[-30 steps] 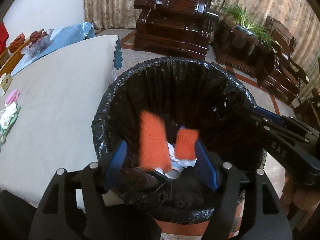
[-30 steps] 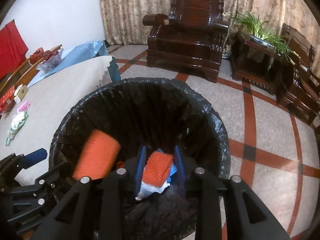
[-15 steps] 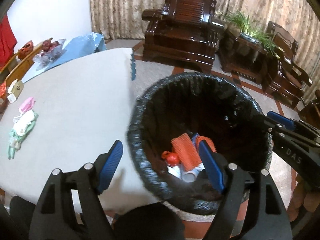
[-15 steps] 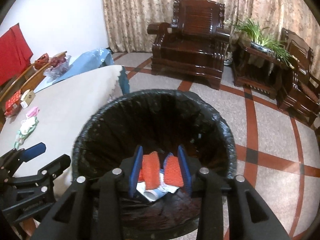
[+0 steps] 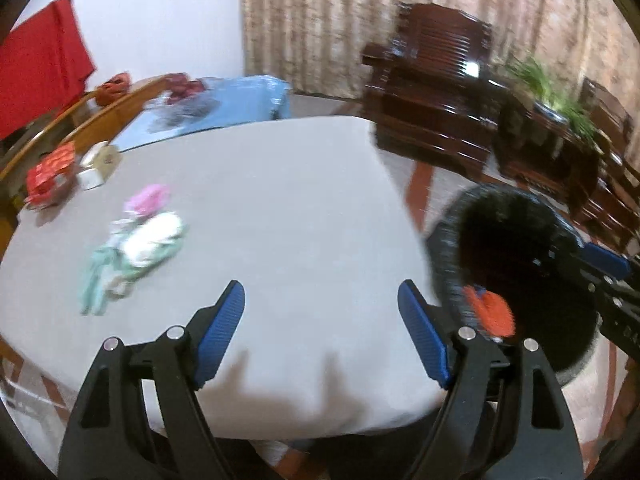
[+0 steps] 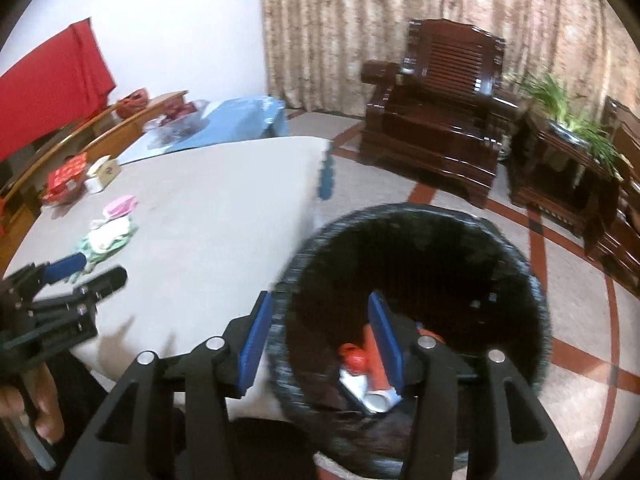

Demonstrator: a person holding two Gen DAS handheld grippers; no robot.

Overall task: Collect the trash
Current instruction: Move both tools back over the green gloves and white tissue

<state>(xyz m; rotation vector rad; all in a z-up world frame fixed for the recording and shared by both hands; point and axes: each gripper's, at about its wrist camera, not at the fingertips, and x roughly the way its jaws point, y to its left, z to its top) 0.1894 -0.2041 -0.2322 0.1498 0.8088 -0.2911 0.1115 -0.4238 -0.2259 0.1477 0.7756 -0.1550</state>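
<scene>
Your bin (image 6: 416, 220) sits on the floor just beside the table (image 5: 280, 200), lined with a black bag, and down in it you've got the orange mesh pieces (image 6: 374, 354) lying with a small red item (image 6: 352, 356) and crumpled white wrappers (image 6: 360, 386). From your left wrist view the orange mesh (image 5: 490, 312) shows inside the near wall of the bin, blurred.

On the tabletop there's a loose pile of pink, white and pale green scraps (image 5: 140, 236), well apart from the bin, with a red box (image 5: 52, 172) and a small white carton (image 5: 96, 166) near the far edge.

Now your tongs. Your left gripper (image 5: 320, 328) is spread wide over bare tablecloth, nothing between the blue pads, touching nothing. Your right gripper (image 6: 320, 344) is about half open and its jaws have just been opening; it hangs above the bin's near rim, one pad over the table side, the other over the bin mouth, and nothing is held between them.
</scene>
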